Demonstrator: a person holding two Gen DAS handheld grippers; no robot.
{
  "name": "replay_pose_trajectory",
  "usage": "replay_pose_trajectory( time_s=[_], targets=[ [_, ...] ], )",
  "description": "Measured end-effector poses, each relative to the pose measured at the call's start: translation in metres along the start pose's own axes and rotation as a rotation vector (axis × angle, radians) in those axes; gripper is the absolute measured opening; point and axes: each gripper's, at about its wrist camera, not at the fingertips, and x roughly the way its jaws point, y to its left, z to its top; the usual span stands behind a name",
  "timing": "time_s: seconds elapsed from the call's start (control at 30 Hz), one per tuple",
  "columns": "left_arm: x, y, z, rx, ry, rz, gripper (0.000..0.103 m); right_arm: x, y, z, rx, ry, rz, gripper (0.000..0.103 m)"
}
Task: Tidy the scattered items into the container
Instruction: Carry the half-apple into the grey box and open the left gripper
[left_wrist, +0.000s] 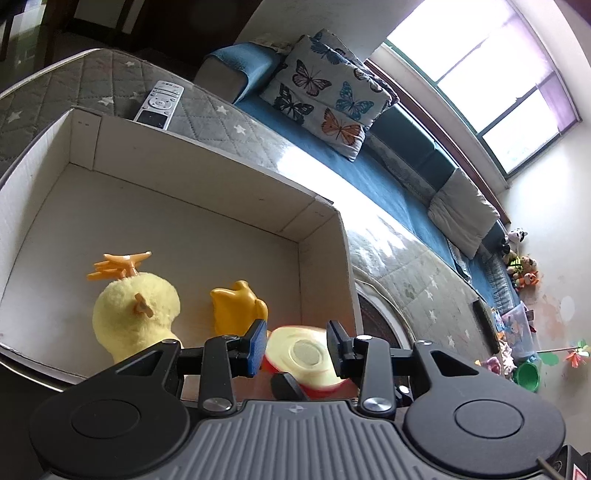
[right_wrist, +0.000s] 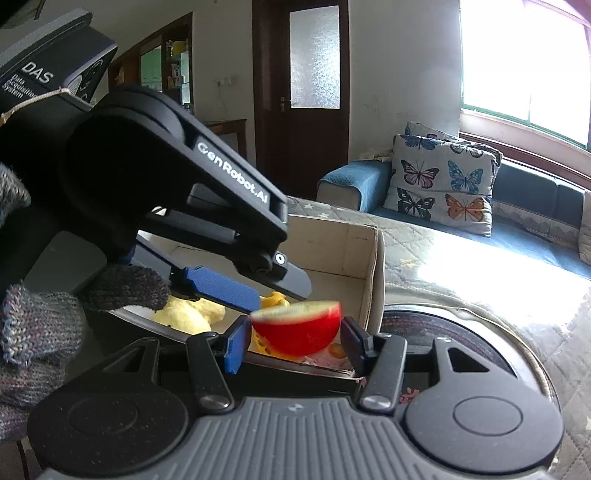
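Over the near corner of the box (left_wrist: 207, 155) is a half apple (left_wrist: 306, 354), red outside and pale on its cut face. It looks blurry in both views. It shows in the gap between the two pads of the left gripper (left_wrist: 297, 343). That gripper is spread wide, and one edge of the apple goes behind the right-side pad, so it looks let go and not squeezed. I cannot tell if the apple touches anything.

Just outside the box's near wall, the right gripper (right_wrist: 293, 343) is spread wide too. From its own view the apple shows between its pads, but the apple is farther off, over the box. It grips nothing that I can see.

From the right wrist view the left gripper reaches down over the box from the left, with its tips just above the apple. A hand (right_wrist: 37, 332) in a grey knit glove holds it.

Inside the box, left of the apple, lies a fluffy yellow duck (left_wrist: 133, 314) with orange feet sticking up. A yellow plastic toy (left_wrist: 236, 306) sits between the duck and the apple.

Beyond the far wall of the box, a grey remote (left_wrist: 159, 105) lies on the starry quilt (left_wrist: 221, 122). Farther back from the box is a butterfly pillow (left_wrist: 325, 96).
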Motion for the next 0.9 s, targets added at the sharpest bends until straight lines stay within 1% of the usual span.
replay_pose_trajectory(
  time_s=[0.2,0.3,0.47,0.57,0.9],
  targets=[
    [-0.002,0.002,-0.001,-0.004,-0.011,0.009,0.038,0.002,-0.002,0.003,0.001,-0.003,-0.003,0.055],
    [-0.006,0.000,-0.004,0.000,-0.018,0.004,0.039,-0.002,-0.001,0.003,-0.003,-0.012,-0.004,0.061],
    [-0.014,-0.003,-0.008,0.009,-0.027,0.001,0.039,-0.011,0.003,0.001,-0.021,-0.023,-0.016,0.061],
    [-0.018,-0.005,-0.012,0.016,-0.030,0.000,0.039,-0.017,0.005,-0.002,-0.027,-0.026,-0.022,0.068],
    [-0.033,-0.017,-0.030,0.048,-0.030,-0.015,0.039,-0.042,0.003,-0.017,-0.030,-0.031,-0.043,0.069]
  ],
)
